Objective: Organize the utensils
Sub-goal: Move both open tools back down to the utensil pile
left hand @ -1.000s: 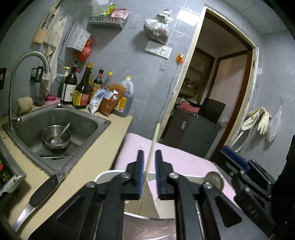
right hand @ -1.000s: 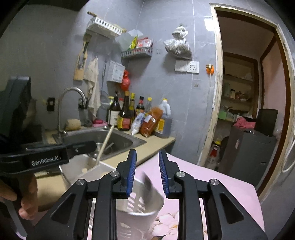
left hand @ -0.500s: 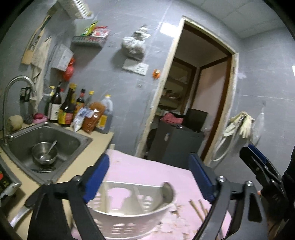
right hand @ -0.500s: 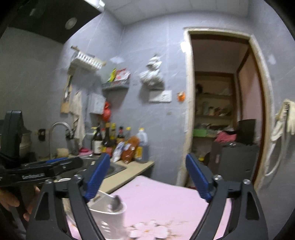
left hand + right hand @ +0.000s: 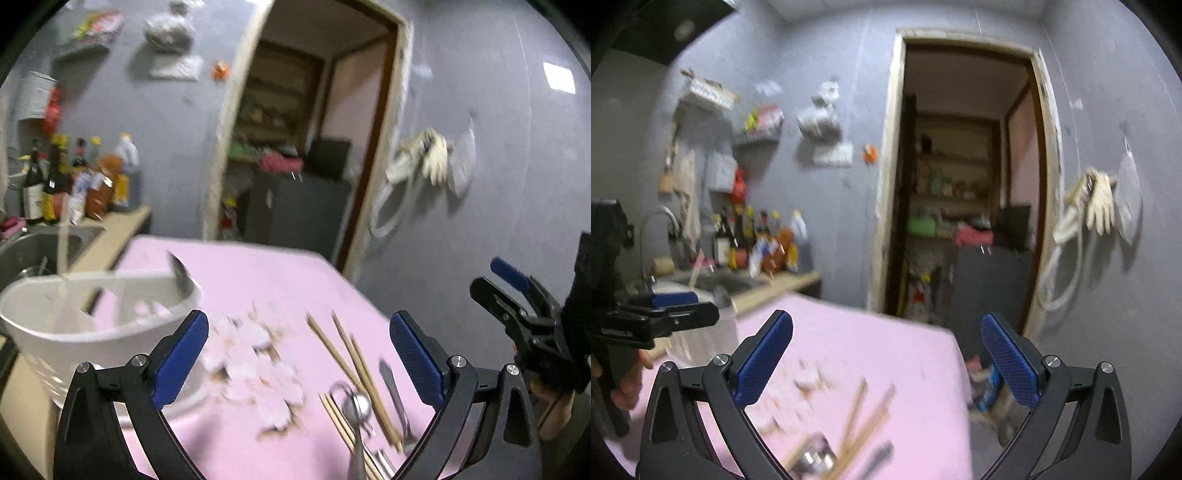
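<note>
A pink cloth with a floral print (image 5: pixel 258 288) covers the desk. Beyond it a steel sink (image 5: pixel 22 251) sits in the beige counter (image 5: pixel 110 236), with a row of sauce bottles (image 5: pixel 55 177) against the grey tiled wall. An open doorway (image 5: pixel 964 177) shows cluttered shelves (image 5: pixel 945 184). Pale rubber gloves (image 5: pixel 432 155) hang on the wall to its right, and a tied plastic bag (image 5: pixel 168 31) hangs to its left.

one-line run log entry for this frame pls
left gripper: open, empty | right gripper: open, empty | white plastic utensil basket: one chopstick, one utensil | loose wooden chopsticks, metal spoon: on pink tablecloth
</note>
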Available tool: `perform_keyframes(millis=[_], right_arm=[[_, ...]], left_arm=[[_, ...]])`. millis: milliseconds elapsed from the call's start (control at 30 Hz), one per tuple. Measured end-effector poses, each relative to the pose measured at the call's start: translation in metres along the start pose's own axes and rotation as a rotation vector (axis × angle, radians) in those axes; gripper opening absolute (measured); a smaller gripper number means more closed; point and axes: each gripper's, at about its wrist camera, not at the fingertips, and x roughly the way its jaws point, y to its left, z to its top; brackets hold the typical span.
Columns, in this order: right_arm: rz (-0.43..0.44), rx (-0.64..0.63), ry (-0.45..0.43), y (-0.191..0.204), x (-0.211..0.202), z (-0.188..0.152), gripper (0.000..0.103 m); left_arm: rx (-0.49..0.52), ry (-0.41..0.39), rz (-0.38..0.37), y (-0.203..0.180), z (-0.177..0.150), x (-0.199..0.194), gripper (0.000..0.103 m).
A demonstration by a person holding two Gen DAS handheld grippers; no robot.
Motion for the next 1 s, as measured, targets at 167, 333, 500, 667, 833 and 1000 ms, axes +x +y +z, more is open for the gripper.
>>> perform_keyframes(millis=[167, 333, 500, 667, 833, 1000], right_arm=[[-0.009, 0.044, 0.157, -0.020, 0.007, -0.030, 0.095], [0.034, 0.081, 0.304, -0.029, 0.017, -0.055, 0.076], [0.100, 0.099, 0.409, -0.030, 0.027, -0.072, 0.056], [0.140, 0.093, 0.466, -0.027, 0.035, -0.080, 0.045], [0.161, 0.086, 0.505, -0.024, 0.041, -0.086, 0.042], [0.166, 0.083, 0.536, -0.023, 0.046, -0.090, 0.041]], left_arm=[[0.023, 0.139, -0.040, -0.018, -0.023, 0.027, 0.096], [-0.006, 0.277, -0.105, -0.024, -0.040, 0.044, 0.094], [-0.042, 0.411, -0.153, -0.026, -0.049, 0.065, 0.073], [-0.085, 0.497, -0.177, -0.025, -0.053, 0.088, 0.059], [-0.136, 0.565, -0.173, -0.018, -0.052, 0.112, 0.048], [-0.147, 0.595, -0.151, -0.013, -0.049, 0.125, 0.032]])
